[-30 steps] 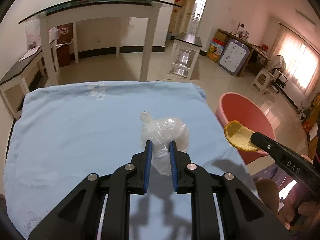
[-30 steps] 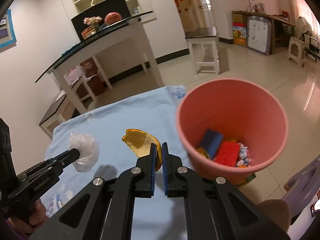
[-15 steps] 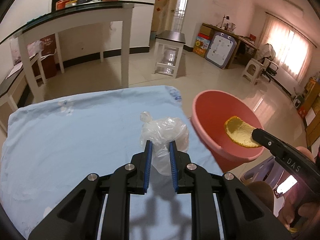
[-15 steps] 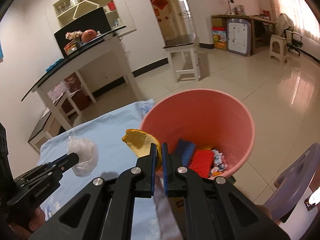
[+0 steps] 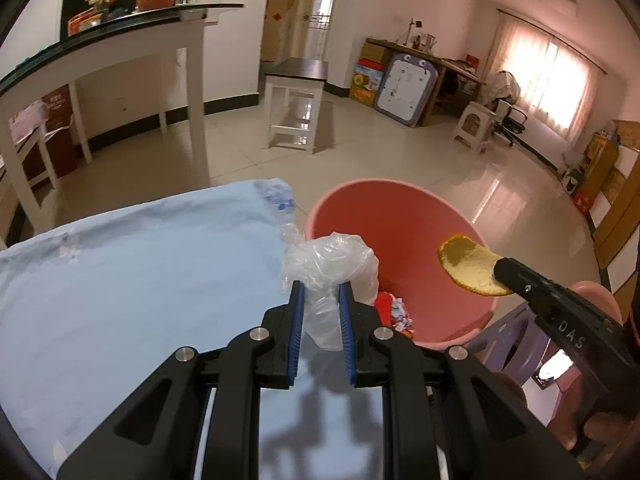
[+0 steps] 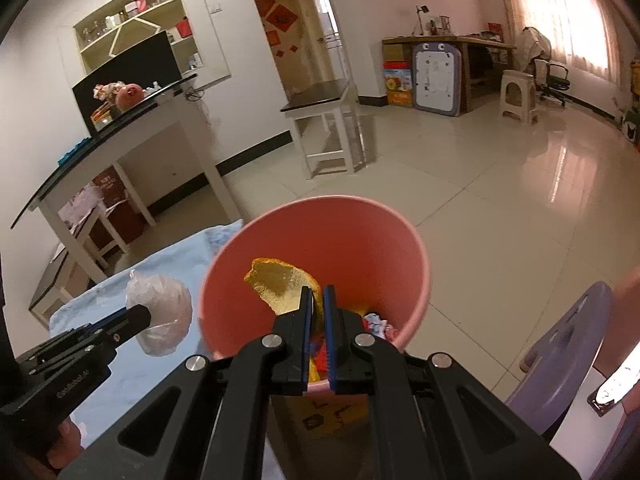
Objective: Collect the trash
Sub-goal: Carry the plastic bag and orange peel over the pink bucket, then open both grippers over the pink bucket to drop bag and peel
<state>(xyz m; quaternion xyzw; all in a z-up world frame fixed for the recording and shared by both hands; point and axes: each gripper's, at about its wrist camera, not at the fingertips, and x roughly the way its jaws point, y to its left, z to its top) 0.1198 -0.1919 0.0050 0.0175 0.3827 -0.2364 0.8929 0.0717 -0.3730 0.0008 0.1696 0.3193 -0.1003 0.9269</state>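
The orange peel (image 6: pixel 282 286) sits pinched tight in my right gripper (image 6: pixel 316 300), sticking out past the tips, right over the open pink bin (image 6: pixel 416 248). My left gripper (image 5: pixel 321 300) squeezes a crumpled clear plastic bag (image 5: pixel 330 262); the bag bulges above the blue pads and hangs by the bin's near rim, partly over the blue cloth (image 5: pixel 132 272). I think I am at the drop-it-in step. Next my right fingers should let go of the peel. The bag needs to go a bit more over the bin first.
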